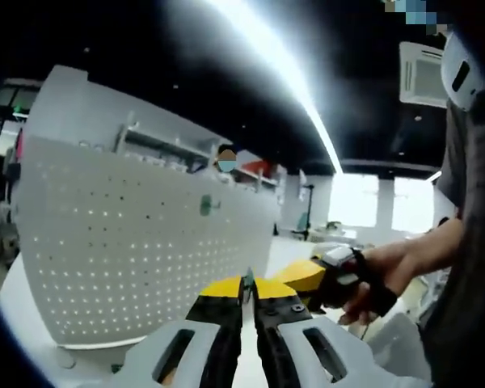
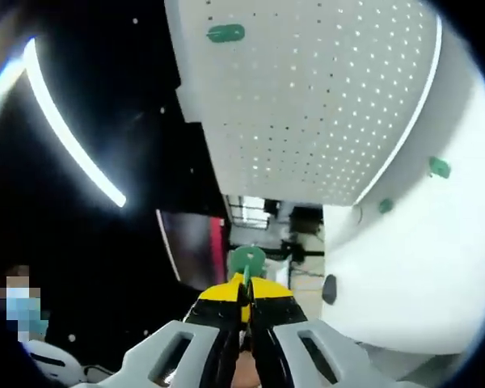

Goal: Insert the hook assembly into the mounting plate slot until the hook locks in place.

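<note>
A white pegboard mounting plate (image 1: 145, 250) stands upright on the left in the left gripper view, with one green hook (image 1: 206, 204) set in it. My left gripper (image 1: 248, 289) is shut in front of the plate's right end; only a thin greenish sliver shows at its tips. The right gripper (image 1: 323, 275) comes in from the right, held by a person's hand (image 1: 392, 271). In the right gripper view, my right gripper (image 2: 246, 297) is shut on a green hook with a round disc (image 2: 246, 260). The plate (image 2: 323, 105) lies ahead of it, apart, bearing a mounted green hook (image 2: 225, 33).
Two loose green pieces (image 2: 439, 167) (image 2: 385, 206) lie on the white table (image 2: 428, 267) near the plate's foot, and a small dark oval thing (image 2: 329, 288) lies closer to me. The person's body (image 1: 469, 242) fills the right side. Shelves (image 1: 170, 145) stand behind the plate.
</note>
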`<state>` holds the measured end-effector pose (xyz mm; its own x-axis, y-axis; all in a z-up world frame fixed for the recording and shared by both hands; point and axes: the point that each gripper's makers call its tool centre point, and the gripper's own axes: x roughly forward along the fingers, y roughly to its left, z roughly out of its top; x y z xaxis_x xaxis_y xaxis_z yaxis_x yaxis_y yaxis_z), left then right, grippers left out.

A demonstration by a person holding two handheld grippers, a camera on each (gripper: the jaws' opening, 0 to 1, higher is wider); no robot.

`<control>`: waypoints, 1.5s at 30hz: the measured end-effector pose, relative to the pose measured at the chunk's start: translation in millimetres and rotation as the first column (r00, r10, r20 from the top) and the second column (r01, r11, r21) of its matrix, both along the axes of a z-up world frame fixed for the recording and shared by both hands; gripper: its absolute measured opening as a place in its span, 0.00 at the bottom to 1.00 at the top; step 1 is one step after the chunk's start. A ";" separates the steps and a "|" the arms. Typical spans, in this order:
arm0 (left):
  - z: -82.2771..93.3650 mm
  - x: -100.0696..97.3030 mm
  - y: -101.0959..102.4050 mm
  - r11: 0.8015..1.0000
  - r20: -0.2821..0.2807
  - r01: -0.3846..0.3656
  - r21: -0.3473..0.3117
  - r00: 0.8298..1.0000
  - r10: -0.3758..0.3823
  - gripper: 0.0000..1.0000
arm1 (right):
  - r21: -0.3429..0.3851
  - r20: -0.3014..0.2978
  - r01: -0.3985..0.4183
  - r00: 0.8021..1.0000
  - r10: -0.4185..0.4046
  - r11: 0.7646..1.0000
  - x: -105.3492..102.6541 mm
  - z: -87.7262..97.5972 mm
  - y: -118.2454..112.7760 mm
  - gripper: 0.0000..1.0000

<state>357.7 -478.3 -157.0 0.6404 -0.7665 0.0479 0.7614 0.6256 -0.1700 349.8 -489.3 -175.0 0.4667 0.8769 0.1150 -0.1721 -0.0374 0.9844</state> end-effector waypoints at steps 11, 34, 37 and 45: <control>-19.1 1.3 -1.6 0.998 -0.069 0.001 0.070 0.998 0.004 0.04 | -0.269 0.181 0.026 0.983 0.024 0.963 0.3 -11.0 -0.2 0.00; -44.4 8.5 7.2 0.991 -0.226 -0.046 0.127 0.971 0.074 0.16 | -0.781 0.543 0.289 0.753 0.373 0.554 9.2 -41.3 -16.1 0.00; -48.2 9.0 2.8 0.987 -0.238 -0.035 0.155 0.969 0.071 0.18 | -0.801 0.543 0.297 0.725 0.423 0.519 4.7 -44.3 -10.8 0.00; -41.8 4.0 -5.5 0.993 -0.235 -0.014 0.117 0.971 0.042 0.19 | -0.836 0.543 0.373 0.668 0.509 0.402 10.0 -49.5 -15.6 0.00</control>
